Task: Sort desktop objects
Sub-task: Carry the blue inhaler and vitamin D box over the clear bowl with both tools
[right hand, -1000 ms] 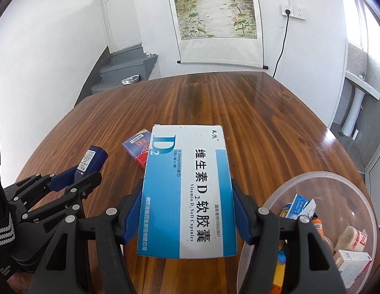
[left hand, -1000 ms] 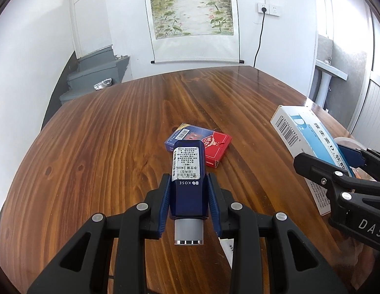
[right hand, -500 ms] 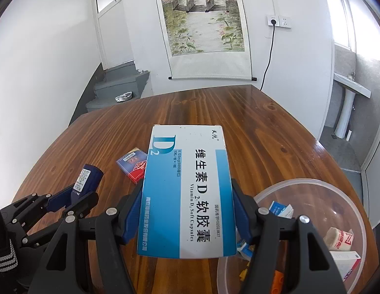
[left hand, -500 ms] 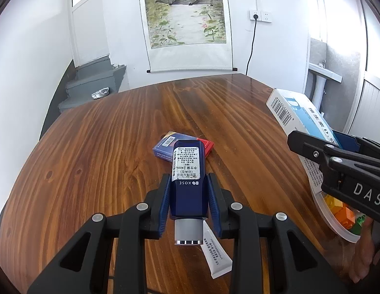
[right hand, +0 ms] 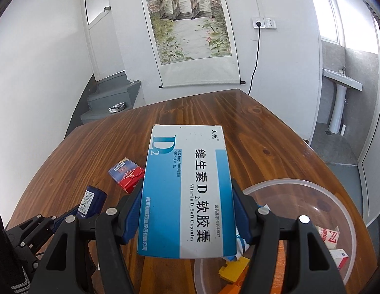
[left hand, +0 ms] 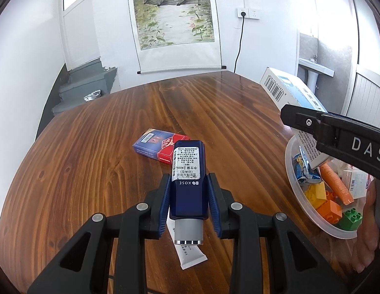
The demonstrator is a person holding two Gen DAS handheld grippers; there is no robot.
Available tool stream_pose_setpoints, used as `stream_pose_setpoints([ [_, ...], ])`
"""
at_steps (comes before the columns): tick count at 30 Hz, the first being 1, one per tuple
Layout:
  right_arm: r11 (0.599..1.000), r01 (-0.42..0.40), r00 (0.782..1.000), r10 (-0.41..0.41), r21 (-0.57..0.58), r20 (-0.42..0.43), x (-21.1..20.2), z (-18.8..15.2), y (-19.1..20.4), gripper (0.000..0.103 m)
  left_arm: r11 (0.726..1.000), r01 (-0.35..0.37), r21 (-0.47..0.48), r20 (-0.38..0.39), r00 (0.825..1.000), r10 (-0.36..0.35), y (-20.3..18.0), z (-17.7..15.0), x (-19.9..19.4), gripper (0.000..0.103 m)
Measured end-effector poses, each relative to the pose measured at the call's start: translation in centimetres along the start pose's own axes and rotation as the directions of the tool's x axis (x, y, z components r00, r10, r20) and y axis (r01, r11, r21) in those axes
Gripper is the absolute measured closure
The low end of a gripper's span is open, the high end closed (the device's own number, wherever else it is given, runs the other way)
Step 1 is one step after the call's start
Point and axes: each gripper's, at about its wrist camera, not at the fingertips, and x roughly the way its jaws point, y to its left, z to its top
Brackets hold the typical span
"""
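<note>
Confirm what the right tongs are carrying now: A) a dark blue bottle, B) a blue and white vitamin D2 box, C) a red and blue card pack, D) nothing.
B: the right tongs are clamped on both long edges of the vitamin D2 box, held above the table.

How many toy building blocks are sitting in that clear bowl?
3 show clearly in the clear bowl: a yellow block, an orange block and a green block. More may be hidden under the other items.

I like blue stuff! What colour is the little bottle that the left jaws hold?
Dark blue, with a silver cap and a white label; the bottle shows best in the left wrist view.
</note>
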Motion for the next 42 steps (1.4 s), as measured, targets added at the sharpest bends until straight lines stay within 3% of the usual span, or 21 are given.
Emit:
stream_pose_setpoints([
  [6, 0.999, 0.035, 0.999, -0.036, 0.038, 0.021, -1.0, -0.2, -3.1, 0.035, 1.000, 0.024, 0.017, -0.005, 1.000, -0.024, -1.6, -0.3, -0.2, 0.071],
  [17, 0.982, 0.066, 0.998, -0.062, 0.178, -0.029, -1.4, -1.1, -10.6, 0.035, 0.997, 0.080, 0.021, -0.011, 0.997, -0.079, -4.6, -0.2, -0.5, 0.071],
  [30, 0.967, 0.114, 0.990, -0.092, 0.228, -0.105, -0.4, -2.1, -13.8, 0.035, 0.967, 0.242, 0.082, -0.049, 0.970, -0.238, -11.2, 0.5, -0.5, 0.071],
  [42, 0.959, 0.127, 0.988, -0.099, 0.255, -0.121, -0.4, -2.6, -14.7, 0.035, 0.938, 0.316, 0.145, -0.076, 0.948, -0.308, -14.6, 0.0, 0.4, 0.071],
])
